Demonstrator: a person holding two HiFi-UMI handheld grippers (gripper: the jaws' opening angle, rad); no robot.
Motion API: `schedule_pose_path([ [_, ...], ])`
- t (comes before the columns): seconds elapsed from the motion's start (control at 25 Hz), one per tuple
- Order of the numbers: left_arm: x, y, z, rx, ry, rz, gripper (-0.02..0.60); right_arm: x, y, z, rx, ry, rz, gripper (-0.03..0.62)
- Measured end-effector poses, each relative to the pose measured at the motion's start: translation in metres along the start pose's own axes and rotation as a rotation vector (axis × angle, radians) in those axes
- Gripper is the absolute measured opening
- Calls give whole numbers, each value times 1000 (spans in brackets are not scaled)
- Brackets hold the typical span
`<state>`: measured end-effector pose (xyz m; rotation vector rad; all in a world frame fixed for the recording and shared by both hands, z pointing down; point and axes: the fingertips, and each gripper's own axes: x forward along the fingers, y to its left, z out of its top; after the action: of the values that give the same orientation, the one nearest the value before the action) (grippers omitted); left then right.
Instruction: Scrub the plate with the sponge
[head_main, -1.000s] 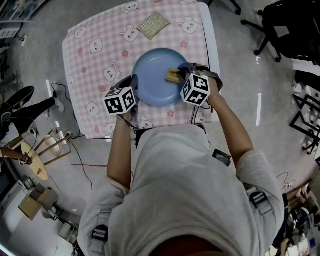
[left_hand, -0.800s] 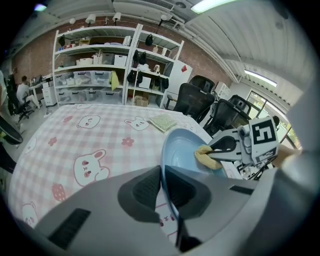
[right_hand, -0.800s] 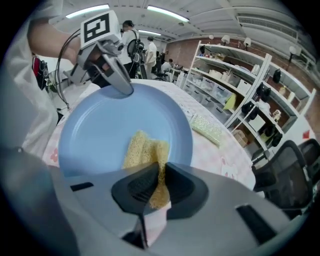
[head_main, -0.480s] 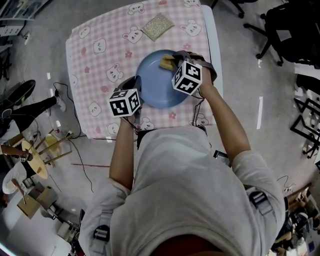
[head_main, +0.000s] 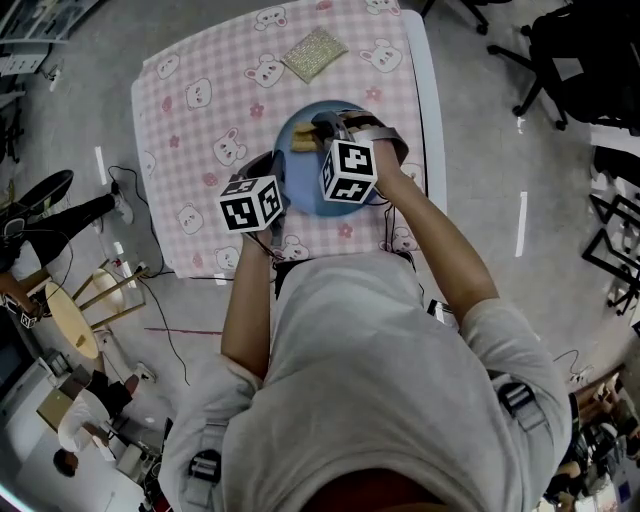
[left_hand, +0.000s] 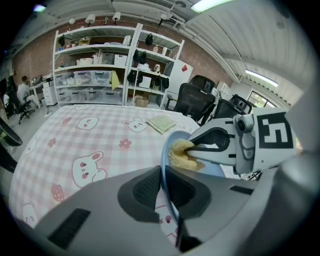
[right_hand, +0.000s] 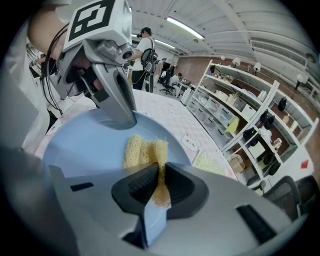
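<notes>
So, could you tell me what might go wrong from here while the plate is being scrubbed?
1. The left hand-held gripper clamps only the thin rim of the blue plate; scrubbing pressure might twist the plate loose.
2. The right hand-held gripper pinches the yellow sponge by a narrow part, so it could pull out mid-stroke.
3. The tablecloth under the plate may slide or bunch.

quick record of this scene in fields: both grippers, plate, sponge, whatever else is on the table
left gripper: jaws shut on the plate's rim
right gripper: jaws shut on the sponge
plate: blue, over the tablecloth
sponge: yellow, against the plate's inner face
scouring pad: flat near the table's far edge, apart from the plate
tablecloth: pink check with animal prints
</notes>
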<state>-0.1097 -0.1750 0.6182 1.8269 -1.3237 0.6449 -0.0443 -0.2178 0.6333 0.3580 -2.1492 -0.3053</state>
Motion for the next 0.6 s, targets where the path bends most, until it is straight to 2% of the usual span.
schedule_pose_path([
  [0.36,3,1,-4,-7,-2,3,29,-7,40,12,-48,-39,58,46],
  [0.6,3,2,-7,-34,0,-12,29,-19,76,17,-115,-60,138,46],
])
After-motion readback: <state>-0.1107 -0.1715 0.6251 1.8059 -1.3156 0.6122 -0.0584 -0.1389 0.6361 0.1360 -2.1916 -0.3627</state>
